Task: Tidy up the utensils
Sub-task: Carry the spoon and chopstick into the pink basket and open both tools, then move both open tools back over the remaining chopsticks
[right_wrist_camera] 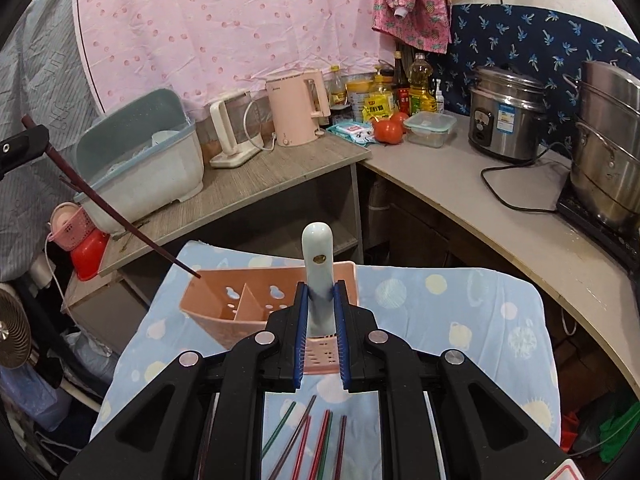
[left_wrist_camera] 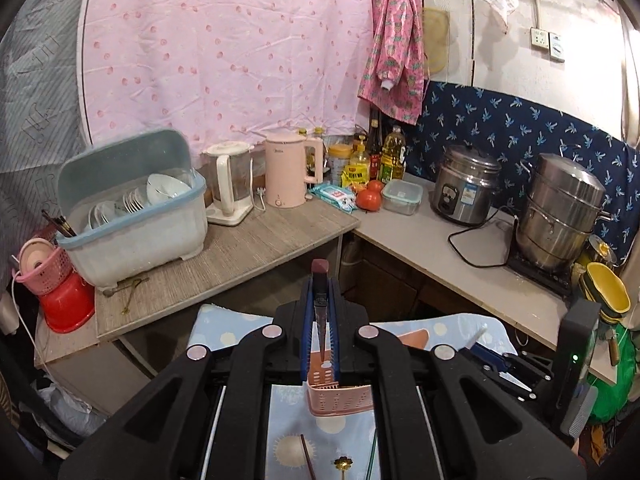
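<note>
Below both grippers: perforated pink plastic caddy (right_wrist_camera: 256, 300). Left gripper (left_wrist_camera: 320, 300) clamped on slim dark tapered chopstick (left_wrist_camera: 320, 280); right gripper (right_wrist_camera: 320, 300) clamped on glossy pale ceramic spoon handle (right_wrist_camera: 318, 256).

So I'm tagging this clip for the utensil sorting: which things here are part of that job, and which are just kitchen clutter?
Part of the job:
- dark maroon chopstick in the left gripper
- pale ceramic spoon in the right gripper
- pink perforated plastic utensil holder
- loose coloured chopsticks on the blue cloth

Just lying about:
- pink electric kettle
- steel rice cooker
- red tomatoes
- blue-rimmed dish bin
</note>
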Available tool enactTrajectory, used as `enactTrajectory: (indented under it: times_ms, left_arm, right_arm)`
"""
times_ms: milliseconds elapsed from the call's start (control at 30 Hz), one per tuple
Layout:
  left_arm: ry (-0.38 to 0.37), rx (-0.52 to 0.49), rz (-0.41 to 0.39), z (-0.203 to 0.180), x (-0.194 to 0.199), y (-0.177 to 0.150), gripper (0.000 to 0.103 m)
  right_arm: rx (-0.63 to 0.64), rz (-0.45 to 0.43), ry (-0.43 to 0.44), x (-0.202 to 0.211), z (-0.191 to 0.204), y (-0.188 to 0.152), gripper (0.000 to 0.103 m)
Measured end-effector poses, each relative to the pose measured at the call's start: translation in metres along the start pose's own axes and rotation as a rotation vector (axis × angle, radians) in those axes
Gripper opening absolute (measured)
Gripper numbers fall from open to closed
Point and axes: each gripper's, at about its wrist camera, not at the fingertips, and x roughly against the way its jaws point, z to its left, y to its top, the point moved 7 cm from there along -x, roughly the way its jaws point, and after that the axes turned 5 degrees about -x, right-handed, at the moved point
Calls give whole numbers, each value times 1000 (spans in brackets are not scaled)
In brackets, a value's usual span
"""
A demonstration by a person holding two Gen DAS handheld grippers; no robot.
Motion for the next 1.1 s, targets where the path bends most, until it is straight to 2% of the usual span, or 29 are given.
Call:
enactTrajectory:
  times_ms: [300, 500, 567, 600, 700, 1100]
  left_arm:
    - [-27, 43, 115, 2, -58, -44, 7]
    - [-19, 62, 156, 8, -77, -61, 7]
    - [-9, 65, 162, 10, -81, -65, 8]
    - [0, 61, 166, 10, -83, -66, 13]
    - [17, 73, 173, 14, -86, -71, 36]
    - [25, 79, 191, 17, -78, -95, 37]
  right_arm:
    - [1, 68, -18, -52, -1, -6, 12]
    - [12, 98, -33, -71, -1, -14, 13]
    - [15, 77, -46, -70, -1, -16, 17]
    - [21, 69, -54, -69, -1, -17, 18]
    - [19, 59, -58, -66, -3, -18, 23]
    - [-15, 57, -49, -37, -10, -40, 29]
